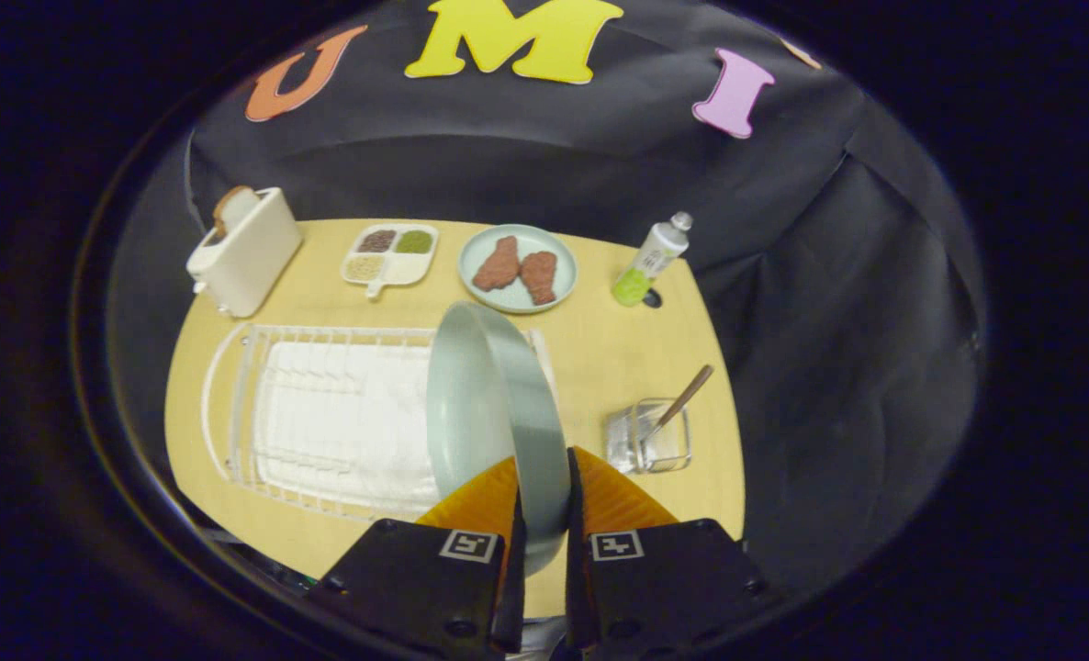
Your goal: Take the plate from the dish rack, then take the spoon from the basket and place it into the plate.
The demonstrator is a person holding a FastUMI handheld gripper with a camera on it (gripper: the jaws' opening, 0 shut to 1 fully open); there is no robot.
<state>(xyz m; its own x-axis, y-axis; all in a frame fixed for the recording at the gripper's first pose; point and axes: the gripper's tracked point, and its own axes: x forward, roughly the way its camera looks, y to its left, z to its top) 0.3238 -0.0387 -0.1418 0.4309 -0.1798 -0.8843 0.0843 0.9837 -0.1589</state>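
A pale green plate [480, 404] stands on edge between my two orange fingers [485, 500], lifted above the right end of the white dish rack [324, 413]. My gripper [543, 505] is shut on the plate's rim, one finger on each face. To the right of the fingers, a clear square basket [647, 439] sits on the wooden table [618, 349] with a brown-handled spoon [684, 397] leaning out of it toward the far right.
At the table's far side stand a white toaster [246, 250] with bread in it, a divided tray [390, 253] of grains, a plate with two brown meat pieces [518, 268], and a green bottle [652, 259]. Bare table lies between rack and basket.
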